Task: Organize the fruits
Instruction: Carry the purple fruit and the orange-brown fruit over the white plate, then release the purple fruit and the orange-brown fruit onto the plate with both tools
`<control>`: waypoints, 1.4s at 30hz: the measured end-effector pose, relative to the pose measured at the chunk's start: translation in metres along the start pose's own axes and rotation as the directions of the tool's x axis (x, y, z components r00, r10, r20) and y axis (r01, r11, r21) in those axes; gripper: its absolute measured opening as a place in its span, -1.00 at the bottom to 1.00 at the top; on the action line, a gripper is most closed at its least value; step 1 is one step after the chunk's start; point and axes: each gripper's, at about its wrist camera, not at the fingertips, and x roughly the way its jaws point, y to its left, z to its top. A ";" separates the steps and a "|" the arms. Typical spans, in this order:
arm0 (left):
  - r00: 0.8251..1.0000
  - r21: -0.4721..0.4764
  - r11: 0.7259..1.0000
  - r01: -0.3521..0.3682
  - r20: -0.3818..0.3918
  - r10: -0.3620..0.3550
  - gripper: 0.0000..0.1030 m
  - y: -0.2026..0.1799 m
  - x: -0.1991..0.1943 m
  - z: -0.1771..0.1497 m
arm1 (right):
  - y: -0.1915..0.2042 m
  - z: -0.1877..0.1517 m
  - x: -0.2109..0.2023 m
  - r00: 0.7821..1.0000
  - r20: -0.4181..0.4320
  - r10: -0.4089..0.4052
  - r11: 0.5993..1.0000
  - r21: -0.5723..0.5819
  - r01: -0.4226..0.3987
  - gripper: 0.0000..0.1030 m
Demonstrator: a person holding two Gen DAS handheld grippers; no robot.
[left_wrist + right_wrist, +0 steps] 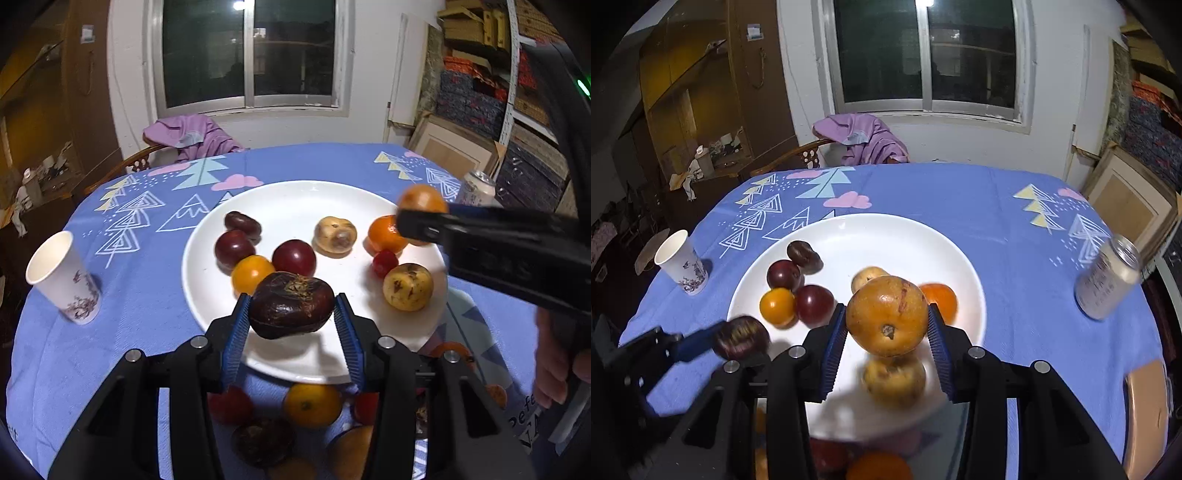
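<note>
A white plate (295, 199) on the blue tablecloth holds several fruits: dark plums (293, 256), a small orange fruit (251, 273), an orange (384, 232), spotted yellow fruits (408, 286) and a small red one (384, 262). My left gripper (291, 317) is shut on a dark wrinkled fruit (291, 304) above the plate's near edge. My right gripper (886, 332) is shut on a large orange-brown fruit (886, 314) above the plate (886, 232). The right gripper also shows in the left wrist view (421, 221), over the plate's right side.
A paper cup (64, 277) stands left of the plate. A drinks can (1108, 277) stands at the right. More fruits (312, 404) lie on the cloth in front of the plate. A chair with purple cloth (860, 138) is behind the table.
</note>
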 end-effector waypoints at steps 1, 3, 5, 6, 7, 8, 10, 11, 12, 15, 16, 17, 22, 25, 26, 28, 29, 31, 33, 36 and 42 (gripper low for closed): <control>1.000 0.010 1.000 -0.002 -0.005 0.002 -0.12 -0.003 0.005 0.000 | 0.003 0.003 0.008 1.000 -0.008 0.000 1.000 -0.002 0.000 -0.14; 1.000 0.021 1.000 -0.009 -0.015 0.009 -0.12 -0.005 0.010 -0.001 | 0.005 0.007 0.020 1.000 -0.017 -0.005 1.000 -0.009 0.005 -0.15; 0.999 0.027 0.999 -0.025 -0.025 0.025 -0.11 -0.006 0.017 -0.003 | 0.005 0.009 0.030 1.000 -0.021 -0.011 1.000 -0.003 0.011 -0.15; 0.999 0.028 0.999 -0.038 -0.033 0.038 -0.11 -0.006 0.021 -0.003 | 0.004 0.010 0.035 1.000 -0.027 -0.007 1.000 0.005 0.008 -0.15; 0.998 0.026 0.999 -0.042 -0.039 0.043 -0.11 -0.005 0.023 -0.004 | 0.003 0.010 0.038 0.999 -0.032 -0.003 1.000 0.009 0.003 -0.15; 0.998 0.021 0.999 -0.045 -0.047 0.046 -0.11 -0.004 0.026 -0.004 | 0.003 0.010 0.042 0.999 -0.037 -0.002 1.000 0.010 0.002 -0.14; 0.997 0.018 0.998 -0.062 -0.048 0.063 -0.07 -0.002 0.029 -0.004 | 0.002 0.011 0.048 0.999 -0.042 -0.010 1.000 0.010 0.010 -0.14; 0.997 0.019 0.997 -0.069 -0.045 0.069 0.00 -0.002 0.029 -0.005 | 0.001 0.010 0.049 0.999 -0.037 -0.010 1.000 0.009 0.010 -0.13; 0.997 0.018 0.997 -0.070 -0.043 0.071 0.04 -0.002 0.029 -0.004 | 0.002 0.011 0.049 0.999 -0.031 -0.012 1.000 0.003 0.012 -0.13; 0.996 0.025 0.997 -0.077 -0.032 0.078 0.19 -0.003 0.027 -0.005 | 0.001 0.010 0.050 0.999 -0.034 -0.007 1.000 0.001 0.007 -0.13; 0.996 0.029 0.996 -0.082 -0.027 0.083 0.25 -0.004 0.026 -0.005 | 0.001 0.010 0.049 0.999 -0.031 -0.006 1.000 -0.001 0.006 -0.10; 0.996 0.035 0.995 -0.089 -0.021 0.090 0.29 -0.005 0.026 -0.006 | 0.001 0.010 0.049 1.000 -0.029 -0.010 1.000 -0.004 0.009 0.01; 0.995 0.052 0.993 -0.104 -0.002 0.104 0.36 -0.009 0.020 -0.007 | -0.001 0.012 0.037 1.000 0.009 -0.028 1.000 -0.008 0.028 0.19; 0.994 0.051 0.993 -0.109 0.006 0.108 0.38 -0.009 0.016 -0.006 | -0.005 0.013 0.028 0.999 0.024 -0.023 1.000 0.005 0.023 0.19; 0.994 0.050 0.993 -0.111 0.010 0.111 0.38 -0.009 0.014 -0.007 | -0.005 0.013 0.025 0.999 0.028 -0.022 1.000 0.010 0.022 0.19; 0.993 0.046 0.992 -0.114 0.019 0.113 0.38 -0.007 0.007 -0.007 | -0.007 0.013 0.017 0.999 0.038 -0.020 1.000 0.019 0.020 0.19; 0.993 0.041 0.993 -0.114 0.025 0.113 0.38 -0.006 0.003 -0.007 | -0.007 0.012 0.014 0.999 0.042 -0.021 1.000 0.021 0.020 0.19; 0.993 0.030 0.993 -0.117 0.036 0.116 0.38 -0.005 -0.006 -0.008 | -0.006 0.011 0.004 0.999 0.049 -0.020 1.000 0.022 0.019 0.19; 0.992 0.018 0.993 -0.117 0.045 0.116 0.38 -0.003 -0.014 -0.008 | -0.004 0.008 -0.008 0.998 0.058 -0.016 1.000 0.018 0.015 0.19; 0.991 0.001 0.993 -0.121 0.063 0.121 0.39 -0.002 -0.030 -0.011 | 0.000 0.000 -0.029 0.997 0.073 -0.004 1.000 0.010 0.003 0.19; 0.987 -0.024 0.991 -0.132 0.092 0.134 0.48 -0.003 -0.061 -0.027 | 0.003 -0.032 -0.072 0.995 0.100 0.012 1.000 0.011 -0.013 0.22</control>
